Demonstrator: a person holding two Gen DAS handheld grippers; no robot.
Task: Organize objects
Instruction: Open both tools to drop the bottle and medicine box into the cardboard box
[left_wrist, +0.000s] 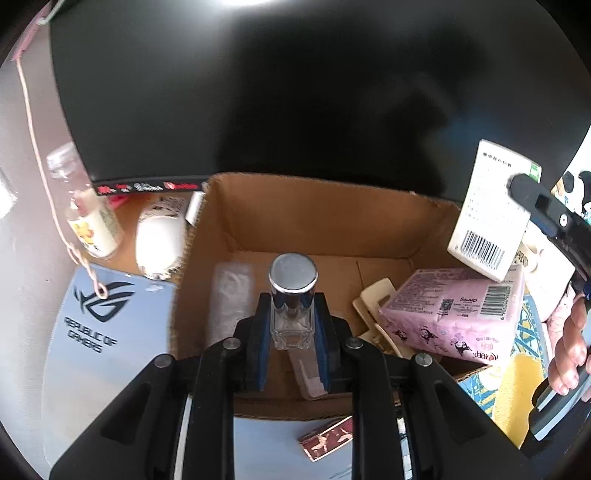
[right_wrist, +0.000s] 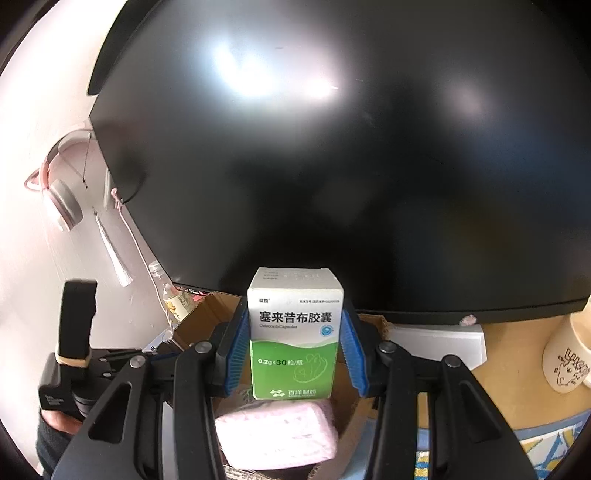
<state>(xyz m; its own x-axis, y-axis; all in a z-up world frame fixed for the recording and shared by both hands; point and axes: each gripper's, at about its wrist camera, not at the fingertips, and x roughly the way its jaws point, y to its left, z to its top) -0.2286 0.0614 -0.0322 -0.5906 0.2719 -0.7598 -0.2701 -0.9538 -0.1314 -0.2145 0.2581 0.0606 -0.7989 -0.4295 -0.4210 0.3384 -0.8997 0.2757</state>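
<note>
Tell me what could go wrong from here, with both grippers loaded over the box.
The left gripper holds the glass bottle low on its base, so it could tip or slip and break on release. The right gripper holds the medicine box above the pink tissue pack; dropped there, it may slide off.

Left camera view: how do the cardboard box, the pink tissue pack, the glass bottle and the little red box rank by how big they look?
1. cardboard box
2. pink tissue pack
3. glass bottle, inflated by nearness to the camera
4. red box
</note>
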